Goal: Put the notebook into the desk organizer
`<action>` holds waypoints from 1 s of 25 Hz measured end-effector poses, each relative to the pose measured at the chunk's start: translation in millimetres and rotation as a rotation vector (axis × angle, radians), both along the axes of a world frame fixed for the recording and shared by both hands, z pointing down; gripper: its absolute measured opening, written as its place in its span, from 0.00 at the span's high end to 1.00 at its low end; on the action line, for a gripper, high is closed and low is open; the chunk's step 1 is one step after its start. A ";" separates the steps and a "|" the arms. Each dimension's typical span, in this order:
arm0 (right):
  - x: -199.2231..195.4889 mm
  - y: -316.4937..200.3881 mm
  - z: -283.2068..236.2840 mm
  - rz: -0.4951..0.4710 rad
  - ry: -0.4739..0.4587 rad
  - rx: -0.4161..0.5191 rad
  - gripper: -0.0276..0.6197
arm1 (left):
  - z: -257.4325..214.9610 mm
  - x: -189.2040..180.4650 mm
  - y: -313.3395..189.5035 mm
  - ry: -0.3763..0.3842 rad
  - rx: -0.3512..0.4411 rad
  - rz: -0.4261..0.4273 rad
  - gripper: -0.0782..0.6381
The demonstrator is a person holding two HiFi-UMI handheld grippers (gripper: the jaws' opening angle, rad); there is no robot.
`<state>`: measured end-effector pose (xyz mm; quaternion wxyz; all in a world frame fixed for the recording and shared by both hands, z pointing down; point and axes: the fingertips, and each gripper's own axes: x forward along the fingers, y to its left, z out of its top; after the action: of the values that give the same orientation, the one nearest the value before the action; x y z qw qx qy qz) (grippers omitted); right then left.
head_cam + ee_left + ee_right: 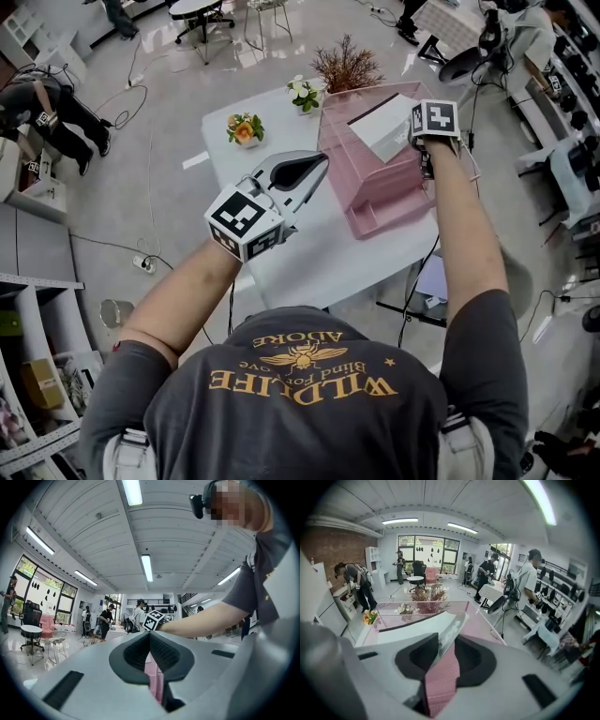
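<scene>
The notebook (380, 127) is already inside the pink desk organizer (375, 202), on the right side of the white table (309, 267). It leans at a slant toward the far end. My right gripper (446, 651) has its claw spread just a little. The notebook's edge and a bit of pink mesh wall sit between the pads, and I think nothing is being squeezed. My left gripper (319, 165) is up over the middle of the table with its claw pressed together, holding nothing. To do this part well, I should open the right claw a bit more. Then I lift it straight up, slowly, so the pads do not catch the notebook or the mesh and pull them along.
</scene>
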<state>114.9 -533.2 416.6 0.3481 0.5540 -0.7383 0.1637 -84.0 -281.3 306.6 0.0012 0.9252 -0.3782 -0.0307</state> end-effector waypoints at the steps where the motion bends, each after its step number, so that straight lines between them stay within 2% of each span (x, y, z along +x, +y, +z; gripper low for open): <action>1: 1.2 0.3 -0.1 0.002 0.008 0.002 0.81 | 0.3 -0.1 0.3 0.000 0.001 0.000 0.89; 3: 3.5 1.2 -0.4 0.005 0.020 0.001 0.74 | 1.0 0.1 1.4 -0.001 0.002 0.000 0.89; 4: 4.2 1.3 -0.7 0.004 0.022 0.000 0.65 | 0.9 0.2 1.9 -0.001 0.003 0.000 0.89; 6: 5.6 1.6 -2.6 0.007 0.015 0.000 0.56 | 0.0 0.3 2.8 0.000 0.003 0.000 0.89; 9: 9.5 3.4 -6.8 0.014 0.008 0.011 0.50 | -1.2 0.3 4.5 -0.001 0.005 0.002 0.89; 12: 11.1 6.1 -9.4 0.008 -0.001 0.011 0.47 | -2.3 0.0 6.4 -0.002 0.009 0.003 0.89; 16: 3.0 9.1 -22.7 -0.021 -0.043 0.047 0.47 | -4.7 -2.9 8.0 0.003 0.010 -0.004 0.89; 25: -64.0 48.3 -96.2 -0.237 -0.273 0.203 0.47 | -23.4 -28.0 23.2 0.024 0.028 -0.053 0.89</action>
<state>51.0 -484.9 320.3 0.2039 0.4683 -0.8513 0.1199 -112.0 -258.1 283.2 -0.0079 0.9144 -0.4020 -0.0471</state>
